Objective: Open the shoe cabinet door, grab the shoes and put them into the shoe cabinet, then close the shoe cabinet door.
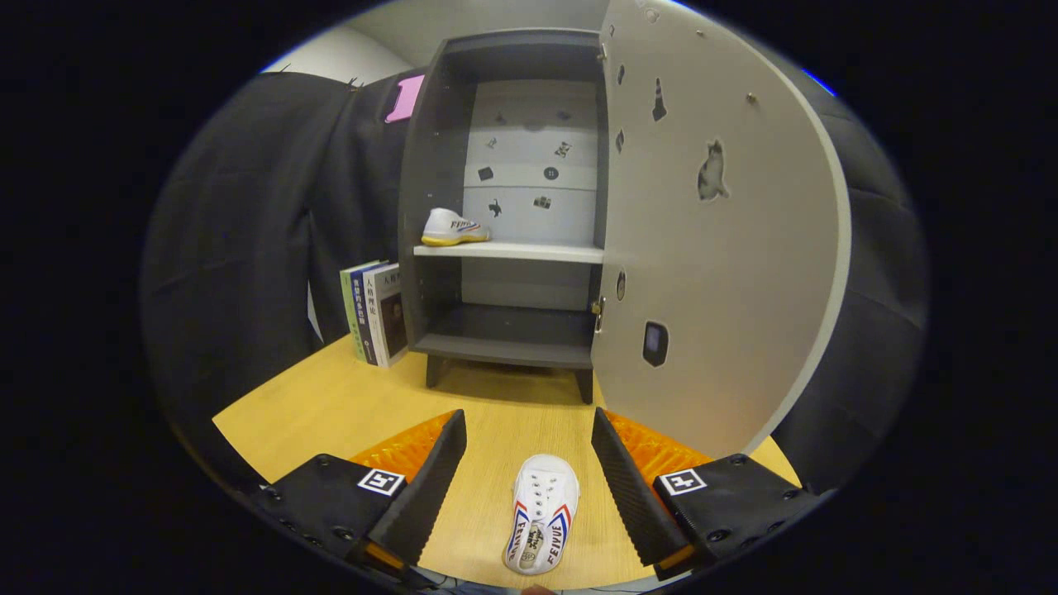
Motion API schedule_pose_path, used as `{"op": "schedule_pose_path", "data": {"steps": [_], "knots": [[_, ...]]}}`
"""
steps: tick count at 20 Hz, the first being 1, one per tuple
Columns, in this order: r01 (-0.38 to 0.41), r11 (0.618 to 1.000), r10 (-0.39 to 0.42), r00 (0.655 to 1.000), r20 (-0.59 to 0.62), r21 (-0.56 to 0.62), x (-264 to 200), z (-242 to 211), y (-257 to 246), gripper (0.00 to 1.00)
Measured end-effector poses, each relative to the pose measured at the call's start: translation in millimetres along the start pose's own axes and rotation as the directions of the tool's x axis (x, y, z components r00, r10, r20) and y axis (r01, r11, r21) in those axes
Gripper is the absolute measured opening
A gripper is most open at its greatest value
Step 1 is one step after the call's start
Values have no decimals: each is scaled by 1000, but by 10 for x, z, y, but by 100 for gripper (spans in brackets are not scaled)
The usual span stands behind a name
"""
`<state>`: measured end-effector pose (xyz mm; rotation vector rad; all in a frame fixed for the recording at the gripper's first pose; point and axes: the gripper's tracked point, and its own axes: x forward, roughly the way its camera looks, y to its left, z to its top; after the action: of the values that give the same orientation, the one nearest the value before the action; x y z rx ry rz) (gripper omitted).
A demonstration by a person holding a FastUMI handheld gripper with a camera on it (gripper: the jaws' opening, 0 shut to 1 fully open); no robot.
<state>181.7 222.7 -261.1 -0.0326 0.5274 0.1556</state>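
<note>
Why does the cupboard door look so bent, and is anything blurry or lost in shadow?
In the gripper view the fisheye lens bows the open door into a curve; the cabinet stays sharp, its lower compartment dim, and it casts a soft shadow on the table. The shoe on the shelf and the shoe lying between the open gripper fingers are crisp, without glare.

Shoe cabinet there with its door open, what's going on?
A person is loading shoes into the cabinet with handheld tongs. The door is swung open, and one shoe already sits on the shelf. The second shoe lies on the table between the open fingers, neither touching it yet. Books stand beside the cabinet.
</note>
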Motion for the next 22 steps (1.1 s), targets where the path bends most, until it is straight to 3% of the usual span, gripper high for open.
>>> {"op": "schedule_pose_path", "data": {"steps": [8,22], "knots": [[-30,1000,28,982,-188,-9,456,-745,141,96],[-63,997,74,871,-486,39,715,-1753,193,95]]}}
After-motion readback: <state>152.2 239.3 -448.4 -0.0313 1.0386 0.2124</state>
